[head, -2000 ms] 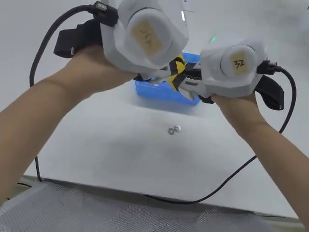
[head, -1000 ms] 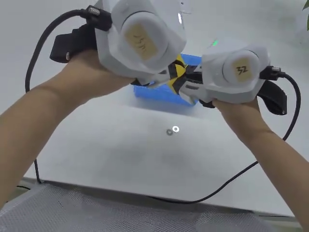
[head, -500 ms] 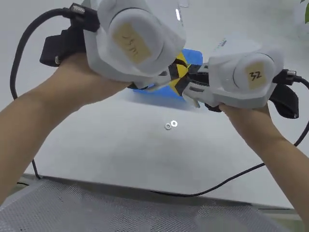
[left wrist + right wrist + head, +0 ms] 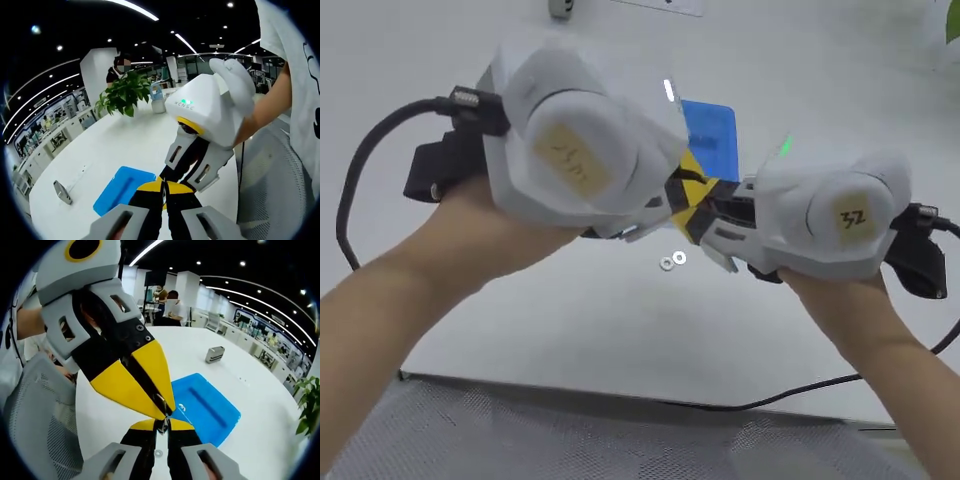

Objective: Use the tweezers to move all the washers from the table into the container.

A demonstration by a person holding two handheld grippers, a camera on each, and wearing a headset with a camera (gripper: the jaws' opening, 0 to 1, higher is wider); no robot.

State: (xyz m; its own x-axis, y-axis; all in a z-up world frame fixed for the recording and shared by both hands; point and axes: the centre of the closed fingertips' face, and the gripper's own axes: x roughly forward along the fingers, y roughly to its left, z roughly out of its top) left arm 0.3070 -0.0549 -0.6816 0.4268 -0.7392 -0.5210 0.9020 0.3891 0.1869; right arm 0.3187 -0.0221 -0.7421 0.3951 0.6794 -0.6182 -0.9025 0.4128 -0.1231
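1. Hovering over the white worktop (image 4: 620,320), the left tool (image 4: 682,200) and the right tool (image 4: 720,225) are held tip to tip, with their yellow-and-black jaws meeting in the air.
2. Each tool's jaws are seen drawn nearly together, with only a slit left between them.
3. What may be the tweezers (image 4: 162,424), a thin sliver of metal, is glimpsed where the tips meet in the right gripper view. Which tool grips it cannot be told.
4. Two washers (image 4: 672,261) are seen lying flat on the worktop, just beside each other and not yet lifted.
5. The blue container (image 4: 712,135) is set beyond the tips, on the side away from the person.
6. The deciding relation is judged to be this: the washers lie just below the meeting tips and slightly toward the person, while the container lies the opposite way. A pick is therefore expected to call for a short drop, then a carry forward over the container's near wall.
7. Neither tool is clearly the nearer, as both stand about equally close to the washers.
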